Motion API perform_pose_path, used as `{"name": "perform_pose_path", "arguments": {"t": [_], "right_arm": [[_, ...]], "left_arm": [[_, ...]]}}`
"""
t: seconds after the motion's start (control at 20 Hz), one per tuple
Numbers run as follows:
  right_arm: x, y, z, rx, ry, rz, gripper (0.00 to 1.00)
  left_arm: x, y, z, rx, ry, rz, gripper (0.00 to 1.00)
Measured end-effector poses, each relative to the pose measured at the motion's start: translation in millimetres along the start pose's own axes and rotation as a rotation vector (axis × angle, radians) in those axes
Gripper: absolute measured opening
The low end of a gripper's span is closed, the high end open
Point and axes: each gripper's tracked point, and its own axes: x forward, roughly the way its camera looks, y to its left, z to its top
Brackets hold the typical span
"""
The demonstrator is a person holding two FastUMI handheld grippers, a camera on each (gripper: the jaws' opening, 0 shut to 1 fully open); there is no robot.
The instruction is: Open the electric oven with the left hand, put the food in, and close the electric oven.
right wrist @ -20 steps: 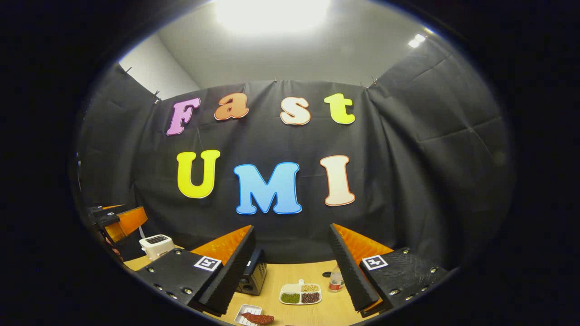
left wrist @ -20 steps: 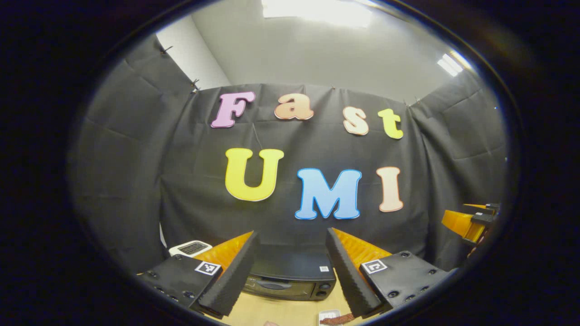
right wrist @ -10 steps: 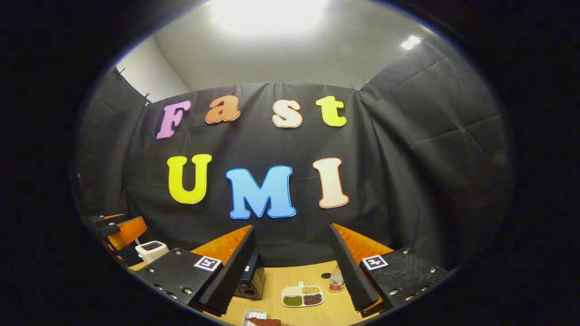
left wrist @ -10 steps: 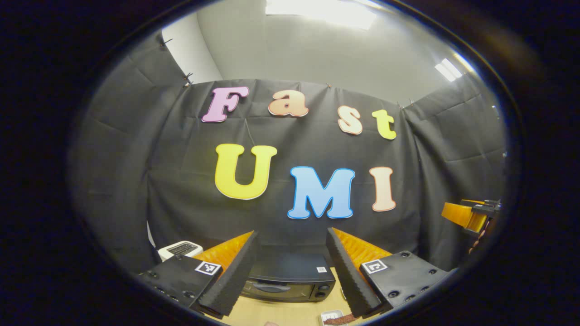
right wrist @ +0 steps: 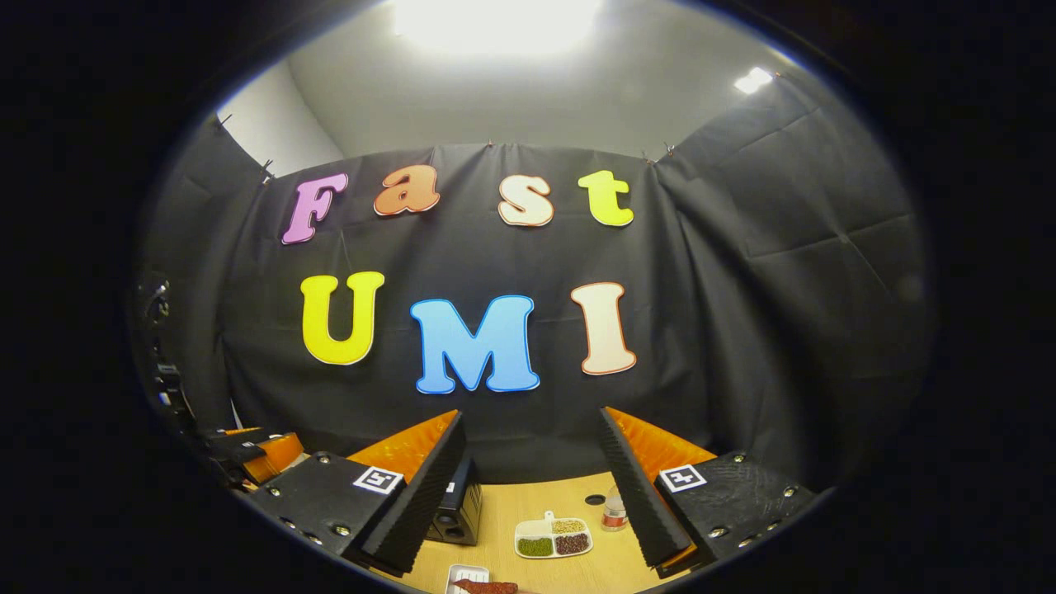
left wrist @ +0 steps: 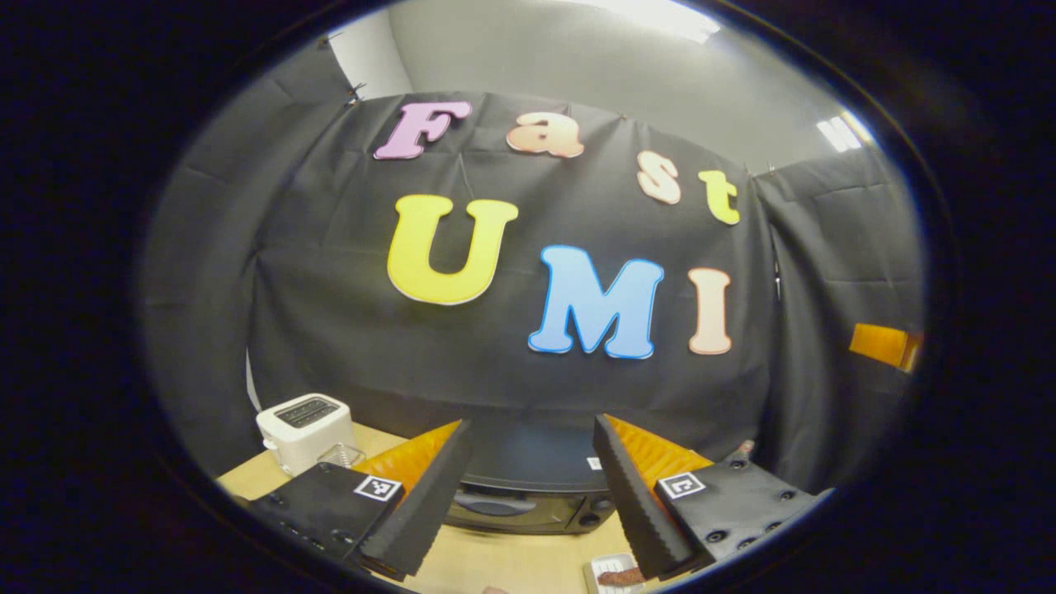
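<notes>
Electric oven (left wrist: 528,491): black countertop unit standing on the wooden table (left wrist: 511,565) against the booth's back cloth, door closed, nothing done on the task yet. In the left gripper view it sits dead ahead between the left gripper (left wrist: 528,495) fingers; the bar handle (left wrist: 493,503) runs across the upper part of the door, with two knobs (left wrist: 596,511) to the right of the handle.

Left gripper: fingers spread wide, holding nothing, apart from the oven and aimed at its front.

Right gripper (right wrist: 536,495): fingers likewise spread wide, empty. In the right gripper view the oven shows end-on, partly behind the gripper's left finger.

Food (right wrist: 487,586): a reddish-brown strip on a small white tray (right wrist: 462,575), on the table in front of the oven and to its right.

Other items relative to the oven: white toaster (left wrist: 304,425) to its left; divided dish of beans (right wrist: 553,538) and a small bottle (right wrist: 612,511) well to its right.

Handling judgement: the oven body looks heavy and rigid and should stay put, though a hard tug could slide it on the smooth table. The door is probably hinged at the bottom, so take the handle at mid-length and pull out and down. The glass front is fragile: avoid striking it. The food looks light and soft; grip gently at the middle.
</notes>
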Motion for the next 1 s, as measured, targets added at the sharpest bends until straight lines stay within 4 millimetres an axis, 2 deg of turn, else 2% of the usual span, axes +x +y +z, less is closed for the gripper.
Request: {"name": "perform_pose_path", "arguments": {"t": [0.1,0.15,0.2,0.3,0.55,0.75,1.0], "right_arm": [[2.8,-2.6,-9.2,-0.009,0.019,-0.007,0.97],[3.8,-3.4,-14.0,-0.013,0.03,-0.01,0.97],[4.6,-4.2,-18.2,-0.017,0.039,-0.013,0.97],[7.1,-7.5,-25.7,-0.029,0.057,-0.022,0.97],[13.5,-21.2,-38.2,-0.043,0.087,-0.069,0.97],[15.1,-28.1,-40.9,-0.056,0.093,-0.1,0.97],[18.2,-26.1,-45.3,-0.062,0.106,-0.106,0.97]], "left_arm": [[23.0,3.6,-25.8,0.015,0.043,-0.009,0.99],[30.8,6.5,-37.9,0.026,0.068,-0.006,0.96],[41.0,10.6,-51.5,0.04,0.095,0.0,0.99],[57.7,17.6,-79.7,0.042,0.151,0.007,0.96],[92.7,26.8,-134.1,0.094,0.25,0.004,0.97],[108.6,31.6,-160.4,0.119,0.282,0.015,0.97],[127.7,34.9,-186.8,0.11,0.329,0.003,0.98]]}}
